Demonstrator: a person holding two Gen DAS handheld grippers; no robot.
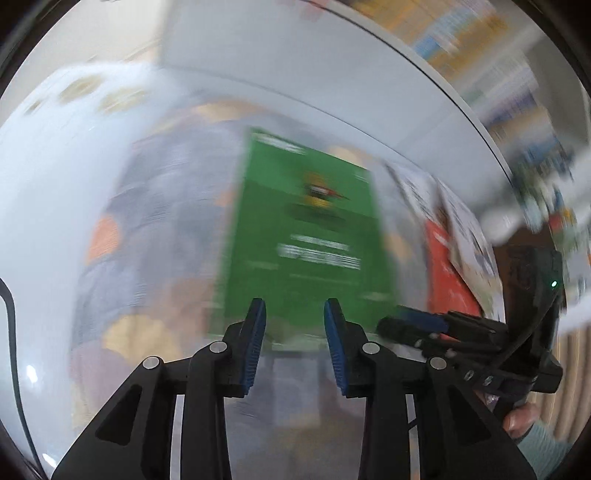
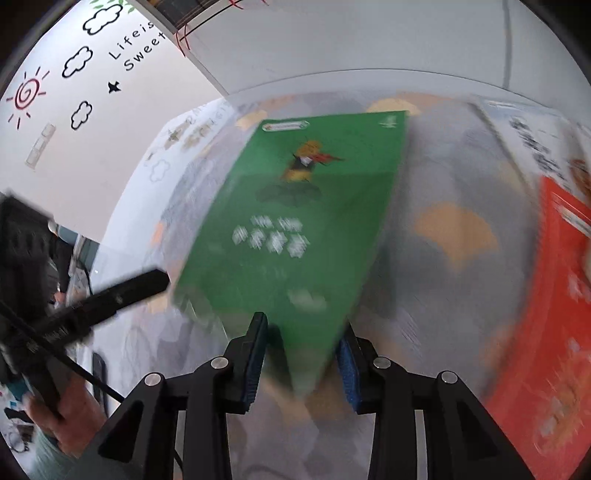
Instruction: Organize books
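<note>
A green book [image 1: 306, 236] [image 2: 306, 206] with a small cartoon figure on its cover lies on a patterned cloth [image 1: 147, 240] [image 2: 450, 236]. My left gripper [image 1: 295, 310] is open at the book's near edge, with nothing showing between its pads. In the right wrist view the book's near corner reaches in between the fingers of my right gripper [image 2: 304, 328]. It hides the right fingertip, and a dark gap shows beside the left pad. The right gripper [image 1: 424, 325] also shows at the book's near right corner, and the left gripper's finger [image 2: 129, 291] at the near left one.
To the right lie a red book [image 1: 447, 273] [image 2: 546, 295] and a white illustrated book [image 1: 461, 221] [image 2: 528, 147]. A white panel rises behind the cloth. A blurred shelf of books [image 1: 461, 33] is at the upper right. A wall with decals [image 2: 85, 59] stands on the left. A hand [image 2: 62, 417] holds the left gripper.
</note>
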